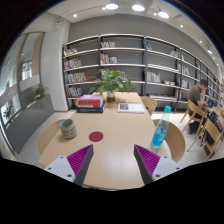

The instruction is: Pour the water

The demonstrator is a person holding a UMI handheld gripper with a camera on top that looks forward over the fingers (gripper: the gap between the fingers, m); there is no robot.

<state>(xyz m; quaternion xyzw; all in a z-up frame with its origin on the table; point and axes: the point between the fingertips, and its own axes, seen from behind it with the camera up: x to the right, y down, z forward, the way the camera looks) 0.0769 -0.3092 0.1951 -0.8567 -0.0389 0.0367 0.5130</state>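
Observation:
A clear plastic water bottle (160, 131) with a blue cap and blue label stands on the wooden table (115, 128), ahead of my right finger and to its right. A greyish-green cup (68, 128) stands on the table ahead of my left finger, to the left. A small dark red round coaster (96, 136) lies between them, just ahead of my fingers. My gripper (113, 160) is open and empty, with its purple pads (80, 159) wide apart above the table's near edge.
A potted plant (111, 81), a red box (90, 101) and an open book (130, 107) sit at the table's far end. Bookshelves (120, 62) line the back wall. A person (197, 100) sits among chairs at the right.

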